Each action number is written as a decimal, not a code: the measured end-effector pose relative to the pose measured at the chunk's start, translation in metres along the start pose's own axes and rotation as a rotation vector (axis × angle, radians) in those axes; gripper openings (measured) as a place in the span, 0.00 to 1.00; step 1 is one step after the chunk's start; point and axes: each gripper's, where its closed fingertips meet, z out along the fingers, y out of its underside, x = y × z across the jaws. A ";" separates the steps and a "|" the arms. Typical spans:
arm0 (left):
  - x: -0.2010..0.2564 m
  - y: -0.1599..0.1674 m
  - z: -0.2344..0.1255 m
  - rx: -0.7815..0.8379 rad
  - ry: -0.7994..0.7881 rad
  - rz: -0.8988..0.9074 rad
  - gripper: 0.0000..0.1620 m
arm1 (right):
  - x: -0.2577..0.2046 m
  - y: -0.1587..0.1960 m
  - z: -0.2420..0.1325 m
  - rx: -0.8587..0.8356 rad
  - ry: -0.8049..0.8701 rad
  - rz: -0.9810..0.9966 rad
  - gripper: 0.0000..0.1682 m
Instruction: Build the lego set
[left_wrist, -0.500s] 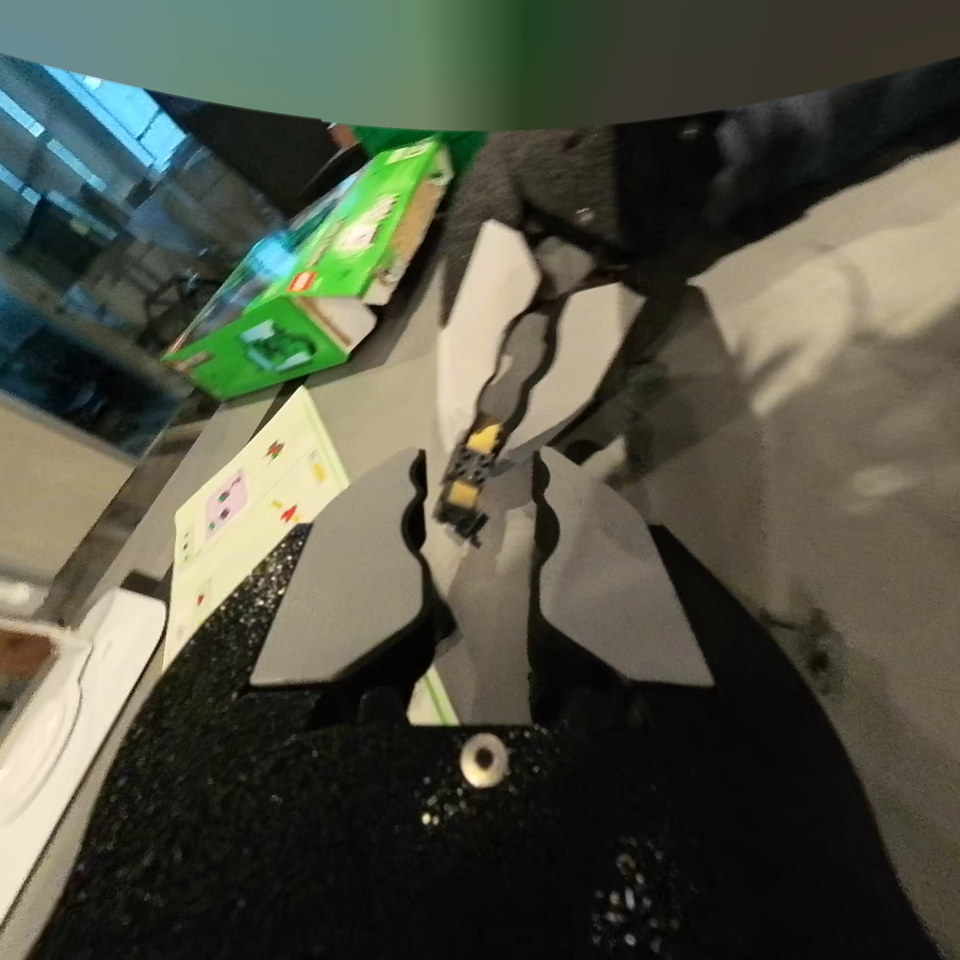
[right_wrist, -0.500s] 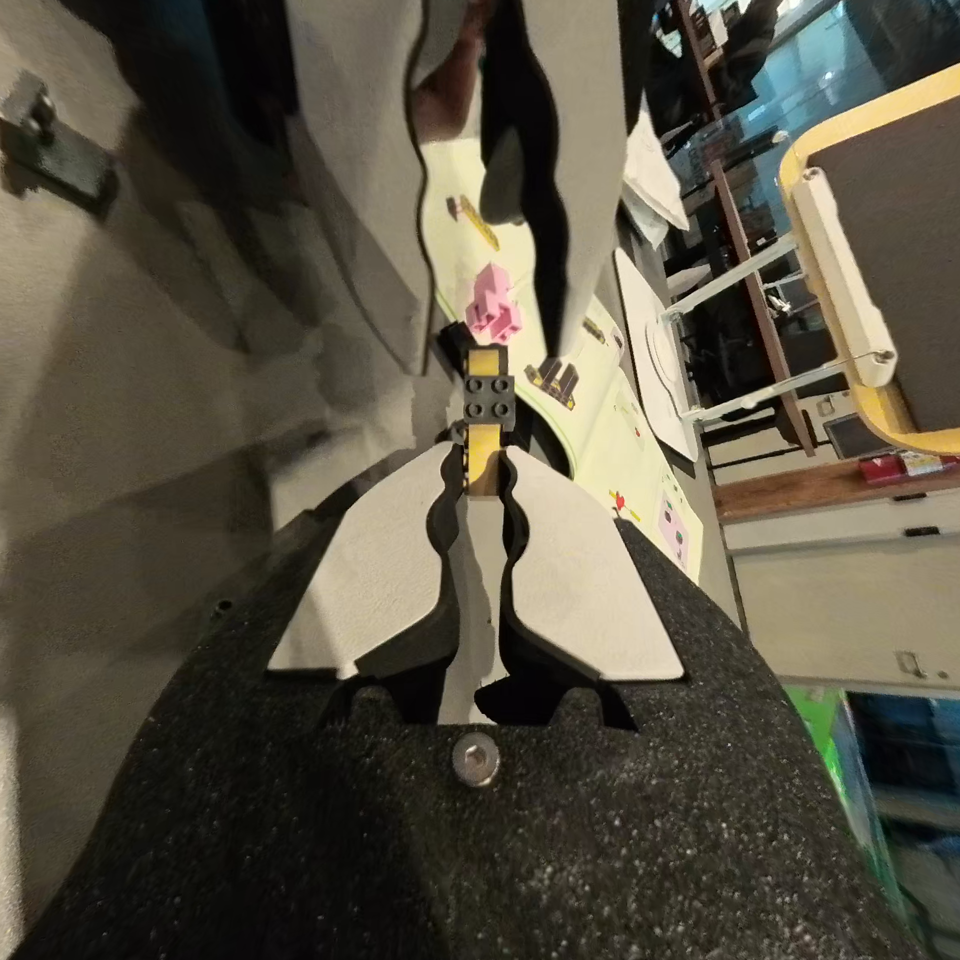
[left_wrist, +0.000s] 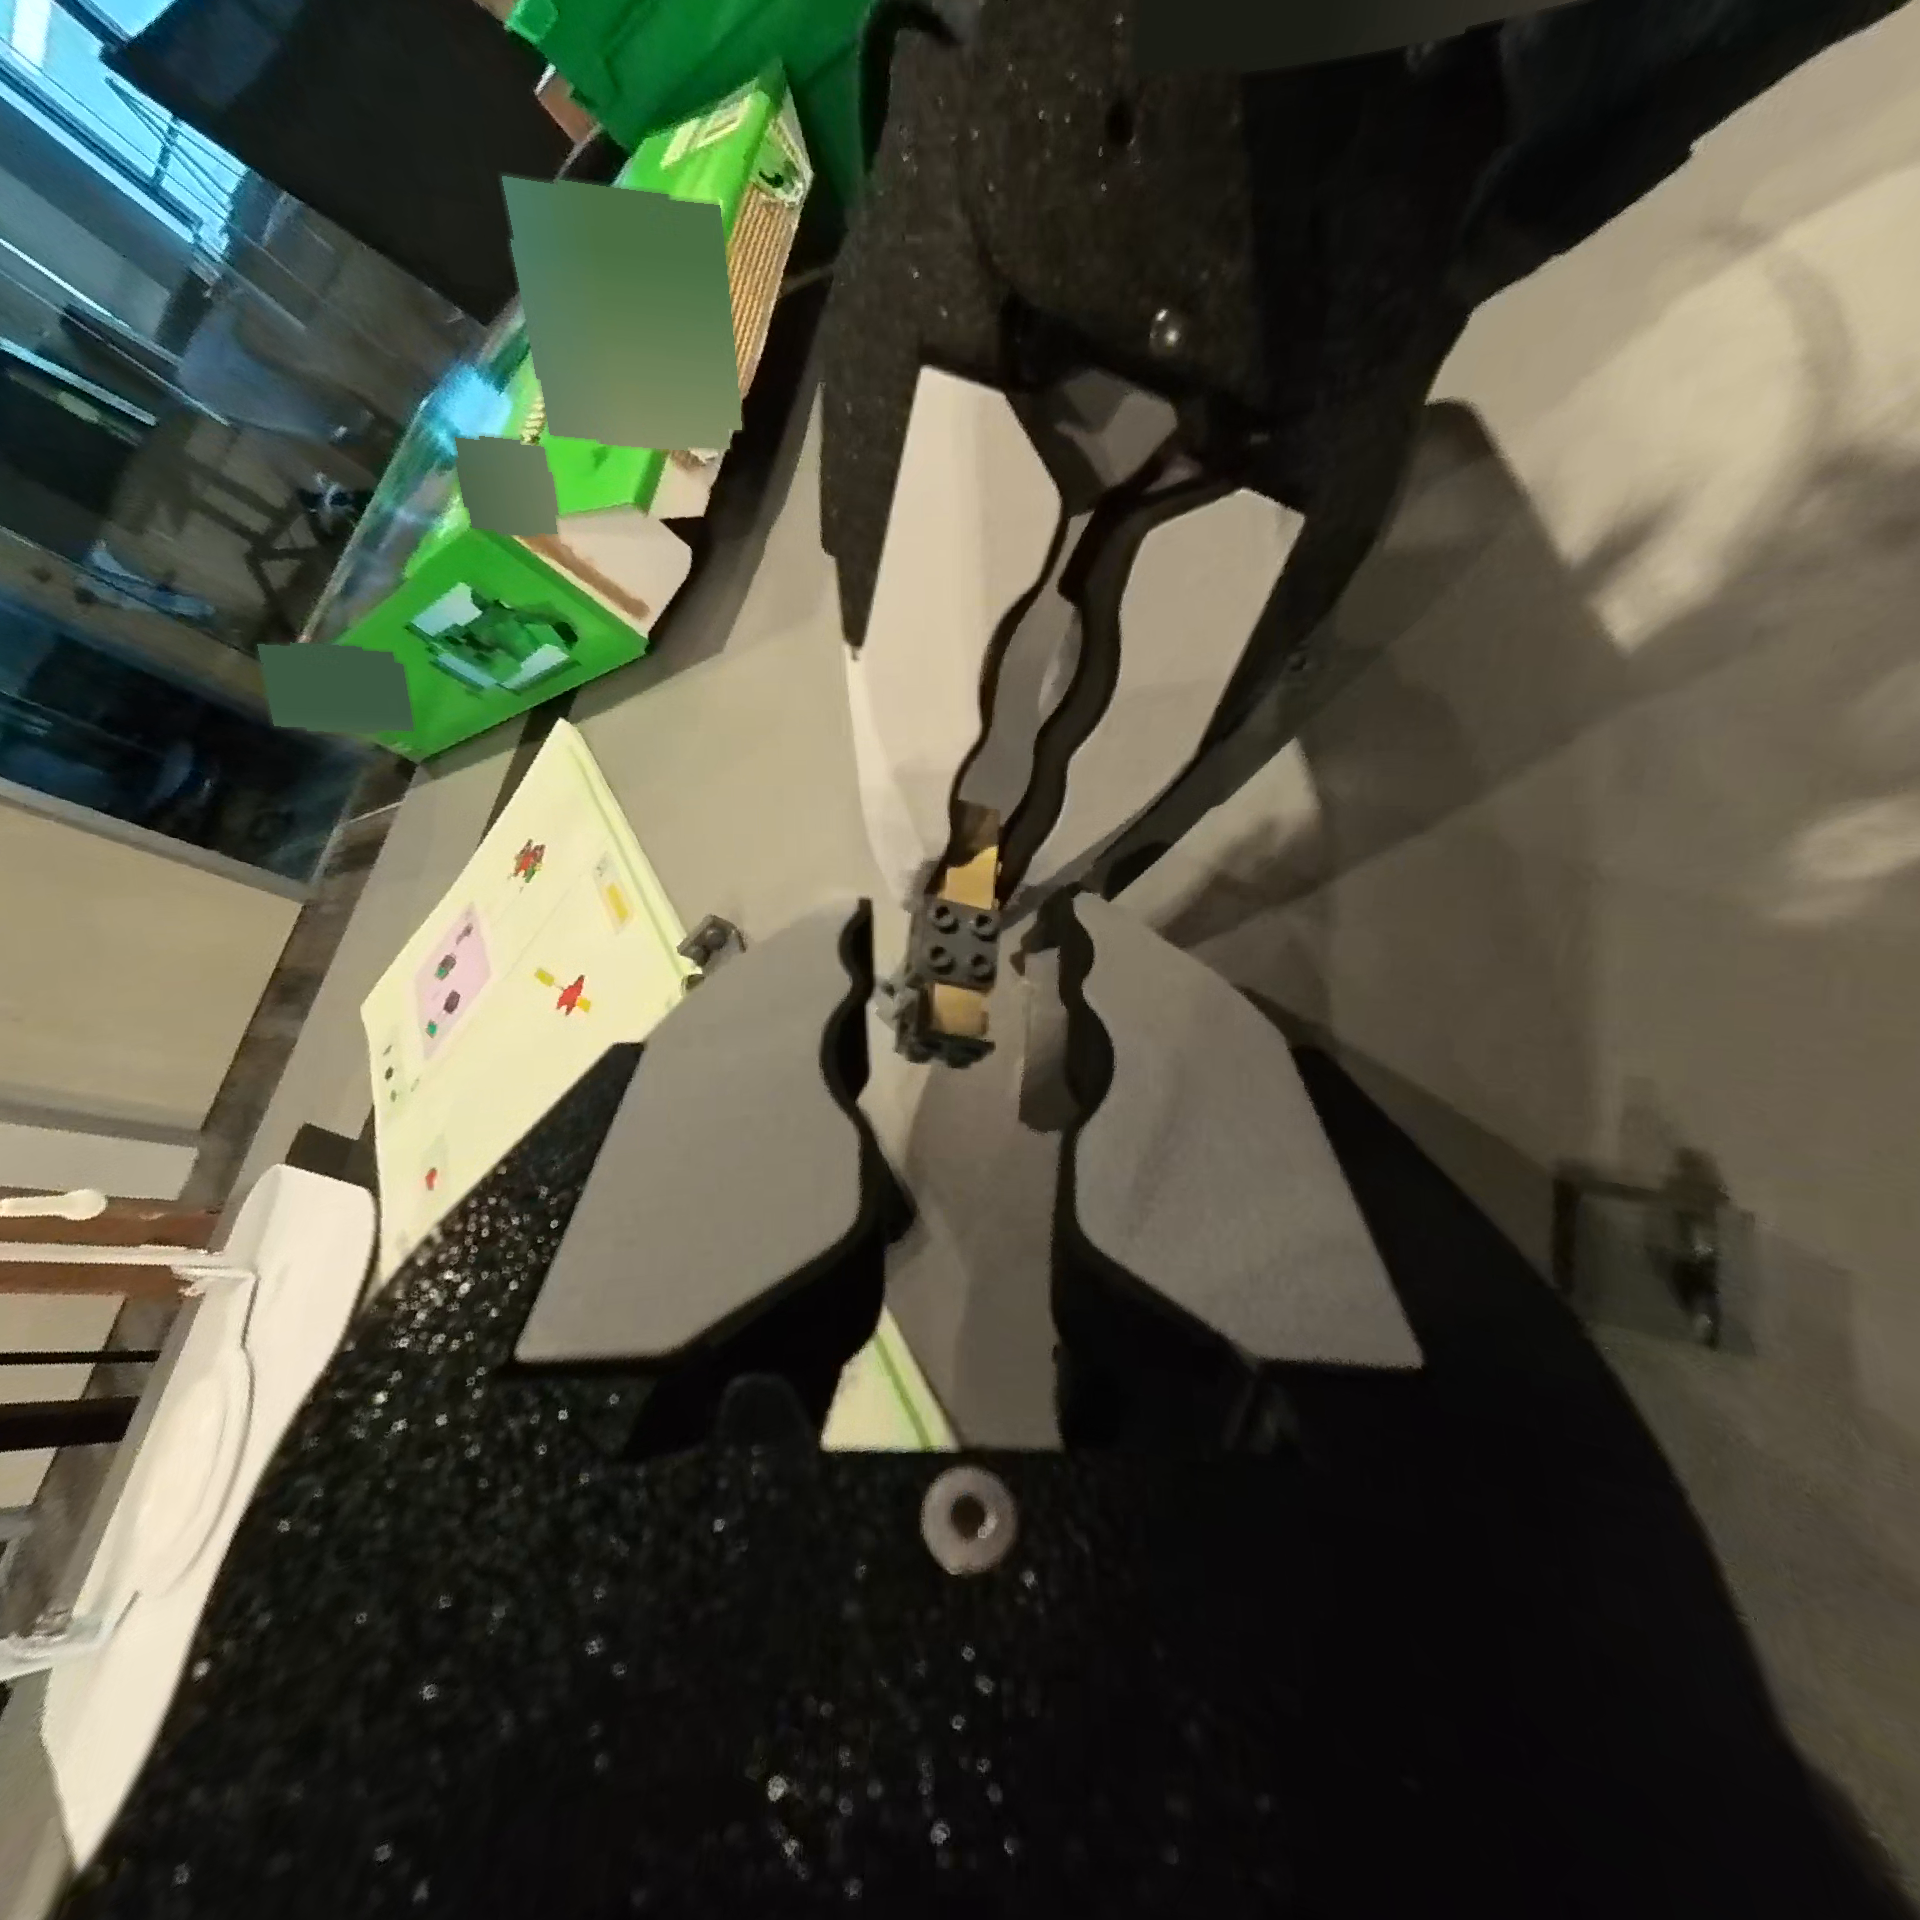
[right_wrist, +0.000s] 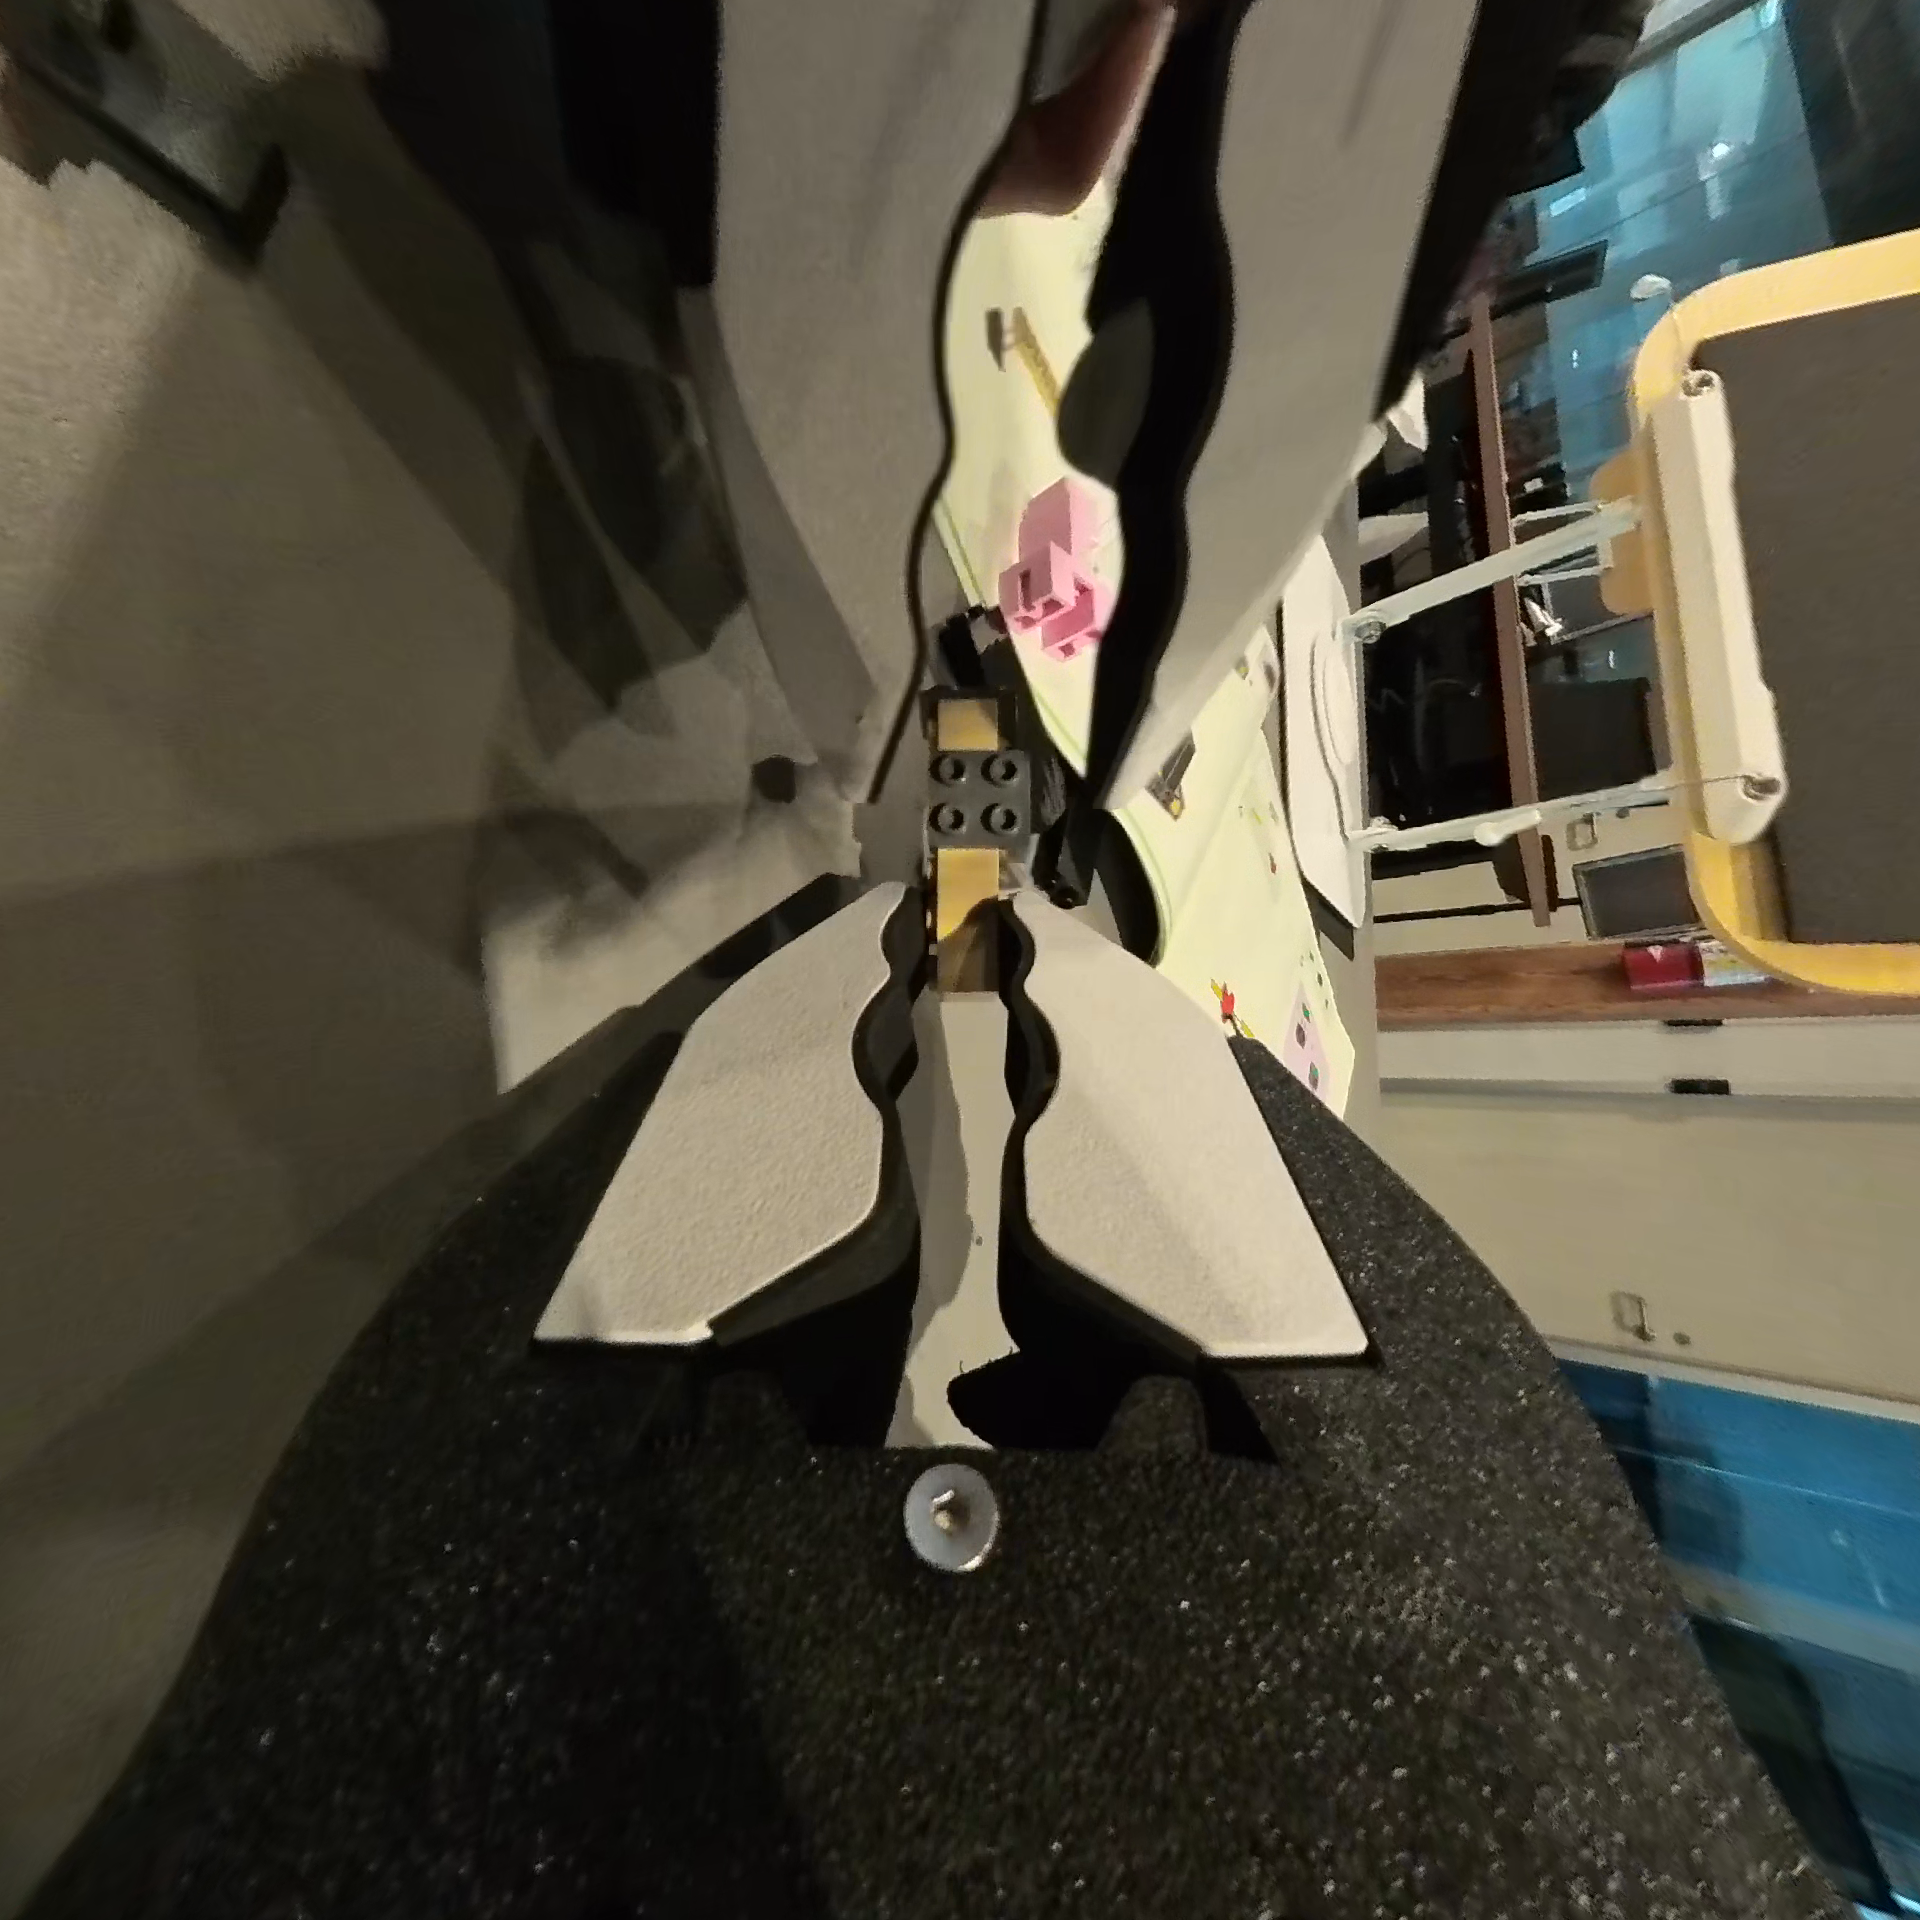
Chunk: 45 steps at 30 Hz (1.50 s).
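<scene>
A small lego assembly, a yellow bar with a dark grey 2x2 brick (left_wrist: 954, 948) on it, hangs in the air between both grippers. My right gripper (right_wrist: 961, 914) is shut on the near end of the yellow bar (right_wrist: 966, 894), with the grey brick (right_wrist: 982, 798) just past its tips. In the left wrist view it comes in from the top (left_wrist: 987, 831). My left gripper (left_wrist: 961, 925) is open, and its fingers straddle the assembly's other end with a gap on both sides. In the right wrist view it reaches down from the top (right_wrist: 992, 774).
An instruction booklet (left_wrist: 520, 966) lies on the grey table (left_wrist: 1558, 727), with a green lego box (left_wrist: 499, 634) behind it and a white tray (left_wrist: 208, 1403) beside it. A pink lego shape (right_wrist: 1055, 582) shows on the booklet. A chair (right_wrist: 1704, 582) stands beyond the table edge.
The two grippers have come closer together. The assembly now sits deeper between my left gripper's open fingers. The right gripper keeps its hold on the yellow bar.
</scene>
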 end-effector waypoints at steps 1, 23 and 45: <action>0.000 0.000 0.000 -0.003 0.000 0.008 0.22 | -0.001 0.000 0.000 -0.003 -0.003 -0.008 0.07; 0.012 0.011 0.004 -0.095 0.135 0.006 0.21 | -0.004 -0.001 0.003 -0.037 0.005 -0.097 0.07; 0.006 0.003 0.002 -0.038 0.075 -0.006 0.23 | -0.004 -0.001 0.003 -0.019 -0.010 -0.050 0.07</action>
